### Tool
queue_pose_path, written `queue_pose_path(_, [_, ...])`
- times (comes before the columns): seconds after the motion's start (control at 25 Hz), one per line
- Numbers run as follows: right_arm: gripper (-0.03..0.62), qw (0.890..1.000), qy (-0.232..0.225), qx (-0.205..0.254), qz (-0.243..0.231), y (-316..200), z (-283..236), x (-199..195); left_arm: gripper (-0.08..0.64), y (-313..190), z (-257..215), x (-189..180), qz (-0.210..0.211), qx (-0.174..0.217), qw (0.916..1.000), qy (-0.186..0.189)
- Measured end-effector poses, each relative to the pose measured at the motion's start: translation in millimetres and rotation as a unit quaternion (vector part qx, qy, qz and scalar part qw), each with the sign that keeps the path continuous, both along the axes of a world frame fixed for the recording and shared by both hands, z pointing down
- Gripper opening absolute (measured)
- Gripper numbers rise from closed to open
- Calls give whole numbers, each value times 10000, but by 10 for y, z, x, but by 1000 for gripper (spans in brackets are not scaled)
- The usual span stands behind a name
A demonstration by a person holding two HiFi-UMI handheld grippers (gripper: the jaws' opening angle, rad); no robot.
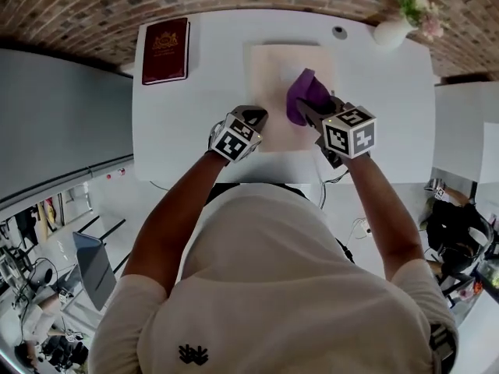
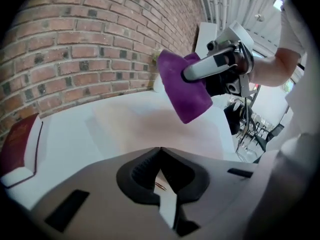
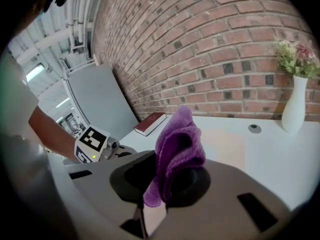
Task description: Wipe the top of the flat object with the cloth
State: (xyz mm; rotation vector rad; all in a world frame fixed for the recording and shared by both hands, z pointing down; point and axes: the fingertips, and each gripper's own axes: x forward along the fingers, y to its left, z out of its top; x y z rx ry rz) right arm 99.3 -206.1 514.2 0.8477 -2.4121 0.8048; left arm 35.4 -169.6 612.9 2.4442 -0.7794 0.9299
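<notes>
Worktop (image 1: pixel 187 123): plain white, with a brick wall (image 2: pixel 90 44) running along its far side.
Mat (image 1: pixel 273 68): the flat thing, a pale beige sheet lying flat around the middle of the worktop.
Cloth (image 1: pixel 304 92): purple and all bunched up, sitting over the right half of the mat. In the left gripper view it hangs in the air with its lower corner looking just clear of the mat, so it isn't laid out on the surface.
Right tongs (image 3: pixel 159 184): clamped on the cloth. They pinch a fold of it, and most of the fabric bulges up and out past the tips.
Left tongs (image 2: pixel 160 150): closed, tips meeting, nothing in them as far as I can see. They're at the near-left corner of the mat. I honestly can't tell if they're pressing on it or just above it.
Book (image 1: pixel 165 50): dark red with a gold crest on the cover, lying flat at the far-left corner of the worktop, well apart from the mat.
Vase (image 1: pixel 390 31): white with pink and green flowers, up at the far-right corner.
Small disc (image 1: pixel 339 32): a little grey round thing on the worktop between the mat and the vase, near the far edge. It's too small to say what it is.
Person (image 1: pixel 288 287): at the near edge in a light T-shirt, both arms reaching out over the worktop.
</notes>
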Motion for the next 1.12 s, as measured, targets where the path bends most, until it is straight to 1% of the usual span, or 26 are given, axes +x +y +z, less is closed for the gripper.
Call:
queue_pose_path(0.08, [78, 10000, 16, -45, -69, -197, 41, -173, 25, -10, 7, -30, -101, -236, 9996, 141])
queue_pose_path(0.12, [78, 9999, 30, -58, -98, -304, 60, -259, 25, -18, 7, -35, -78, -268, 9995, 144])
queue_pose_path(0.32, [77, 9996, 100, -85, -236, -797, 154, -671, 25, 8, 55, -34, 274, -190, 9994, -89])
queue_pose_path(0.4, [78, 9995, 143, -139, -253, -979, 212, -799, 25, -3, 58, -43, 323, -213, 9992, -108])
queue_pose_path(0.52, [78, 9992, 147, -262, -264, -1211, 312, -958, 25, -18, 52, -53, 389, -102, 9990, -198])
queue_pose_path(0.64, [77, 9987, 136, -418, -250, -1384, 427, -1056, 25, -28, 49, -60, 351, -67, 9991, -244])
queue_pose_path(0.76, [78, 9979, 223, -595, -162, -1520, 575, -1051, 25, -38, 57, -72, 279, -129, 9993, -209])
queue_pose_path(0.88, [77, 9967, 492, -623, -140, -1594, 693, -948, 25, -40, 60, -81, 210, -166, 9994, -202])
queue_pose_path(0.96, [77, 9957, 699, -600, -120, -1626, 749, -822, 25, -42, 60, -78, 168, -188, 9995, -195])
queue_pose_path(1.12, [77, 9936, 959, -591, 49, -1685, 827, -472, 25, -38, 64, -67, 172, -194, 9994, -208])
